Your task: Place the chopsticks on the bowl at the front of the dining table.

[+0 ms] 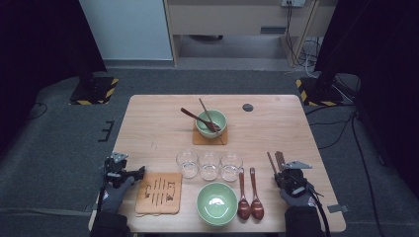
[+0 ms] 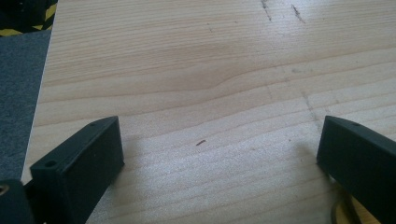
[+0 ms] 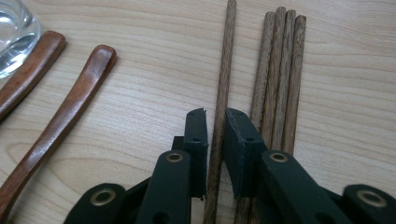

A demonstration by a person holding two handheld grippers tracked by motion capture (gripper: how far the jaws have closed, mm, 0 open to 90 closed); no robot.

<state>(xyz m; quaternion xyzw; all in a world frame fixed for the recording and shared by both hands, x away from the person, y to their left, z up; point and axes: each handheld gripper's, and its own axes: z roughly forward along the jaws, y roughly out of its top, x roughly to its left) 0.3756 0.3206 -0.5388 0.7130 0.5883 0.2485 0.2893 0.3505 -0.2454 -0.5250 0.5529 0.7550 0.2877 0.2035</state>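
Right gripper (image 3: 215,122) up close: its jaws are pulled in narrow around a single chopstick (image 3: 223,84), one pad on each side of it and pretty much touching the wood, so it looks clamped on. That stick lies flat on the surface (image 3: 154,79), running straight away from the gripper, just apart from a bundle of three more chopsticks (image 3: 279,79) that sits right beside the right-hand jaw. Off to the left are two brown spoons (image 3: 70,112) and the edge of a glass (image 3: 14,32). From the high view the right gripper (image 1: 282,174) sits near the front right of the surface, with the sticks poking out ahead of it and the spoons (image 1: 249,197) between it and a green bowl (image 1: 217,203). The left gripper (image 2: 219,149) has its jaws spread wide over bare wood, nothing between them; in the high view it sits at the front left (image 1: 133,173), just beside a mat (image 1: 159,192).
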